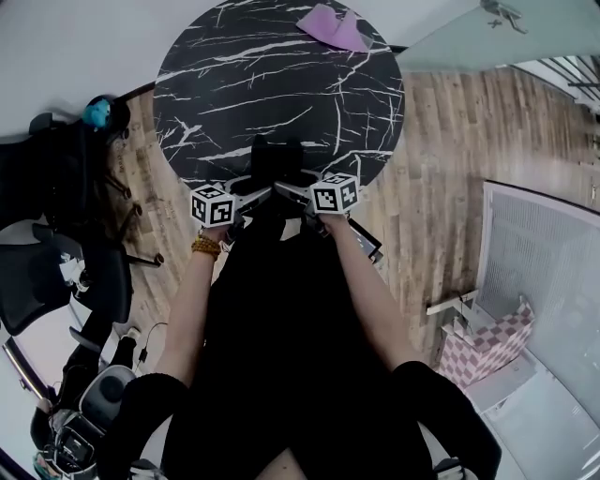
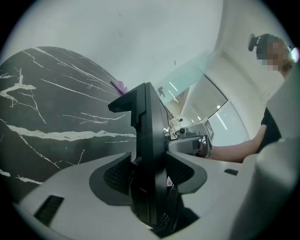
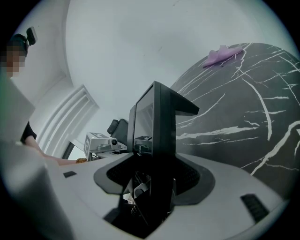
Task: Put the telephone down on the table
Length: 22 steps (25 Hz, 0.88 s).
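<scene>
Both claws are on the telephone (image 1: pixel 272 167), one at each end. The left claw (image 2: pixel 149 176) is spread wide. Its ribbed pads (image 2: pixel 117 174) lie against the two faces of the black body, and no gap is visible on either side. The right claw (image 3: pixel 154 176) is the same: wide, with the body filling the space between its pads (image 3: pixel 187 176) and some coiled cord hanging below. From the head view, the left claw (image 1: pixel 251 190) and right claw (image 1: pixel 298 190) point in toward each other. The telephone bridges them, so its long axis runs left-right along the near rim of the round black marble surface (image 1: pixel 281 75). Each gripper view sees the telephone (image 2: pixel 149 122) end-on, a thin slab standing upright with an overhanging top. In the right gripper view, its glossy face (image 3: pixel 143 119) is turned to the person's side. Whether its underside touches the surface can't be told. A purple item (image 1: pixel 330 26) lies at the far rim, well apart.
</scene>
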Each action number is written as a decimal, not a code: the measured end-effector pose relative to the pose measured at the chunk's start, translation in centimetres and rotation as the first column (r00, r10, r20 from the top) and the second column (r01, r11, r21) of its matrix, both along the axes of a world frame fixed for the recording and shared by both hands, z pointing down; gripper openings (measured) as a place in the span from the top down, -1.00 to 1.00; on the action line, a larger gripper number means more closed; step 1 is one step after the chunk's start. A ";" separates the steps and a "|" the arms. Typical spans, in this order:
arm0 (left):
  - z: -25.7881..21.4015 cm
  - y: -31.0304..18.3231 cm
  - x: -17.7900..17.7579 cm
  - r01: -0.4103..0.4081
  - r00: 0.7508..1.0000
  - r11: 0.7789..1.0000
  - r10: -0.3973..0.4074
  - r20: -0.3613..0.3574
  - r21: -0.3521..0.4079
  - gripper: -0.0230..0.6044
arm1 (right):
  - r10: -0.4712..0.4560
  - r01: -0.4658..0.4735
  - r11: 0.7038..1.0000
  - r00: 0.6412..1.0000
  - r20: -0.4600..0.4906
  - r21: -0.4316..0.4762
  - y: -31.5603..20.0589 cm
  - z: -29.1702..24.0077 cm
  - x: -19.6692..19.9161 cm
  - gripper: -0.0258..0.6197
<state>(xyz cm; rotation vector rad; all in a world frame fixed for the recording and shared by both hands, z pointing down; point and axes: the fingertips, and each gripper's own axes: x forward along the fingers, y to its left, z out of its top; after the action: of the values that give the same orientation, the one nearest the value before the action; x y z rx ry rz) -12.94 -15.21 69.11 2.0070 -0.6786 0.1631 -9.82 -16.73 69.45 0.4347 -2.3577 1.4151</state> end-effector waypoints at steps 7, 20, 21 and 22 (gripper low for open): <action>0.6 -0.6 -0.8 0.013 0.999 1.000 -0.013 0.033 -0.003 0.22 | 0.016 -0.016 1.000 1.000 0.009 0.000 -0.6 0.3 -0.9 0.15; 2.1 -1.4 -1.0 0.006 0.997 0.999 -0.004 0.075 -0.038 0.22 | 0.064 -0.063 0.998 0.996 -0.063 0.024 -1.6 2.3 -0.5 0.13; 2.3 -1.4 -1.0 0.008 0.997 0.999 -0.004 0.078 -0.041 0.22 | 0.067 -0.065 0.998 0.995 -0.070 0.024 -1.6 2.5 -0.5 0.13; 2.4 -1.4 -0.9 0.009 0.996 0.999 -0.005 0.087 -0.044 0.22 | 0.067 -0.066 0.998 0.995 -0.079 0.024 -1.5 2.7 -0.4 0.13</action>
<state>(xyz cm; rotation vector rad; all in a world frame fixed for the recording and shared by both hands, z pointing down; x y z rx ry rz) -13.88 -16.64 71.53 1.9643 -0.7305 0.2605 -10.23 -18.27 72.10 0.5701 -2.3163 1.3757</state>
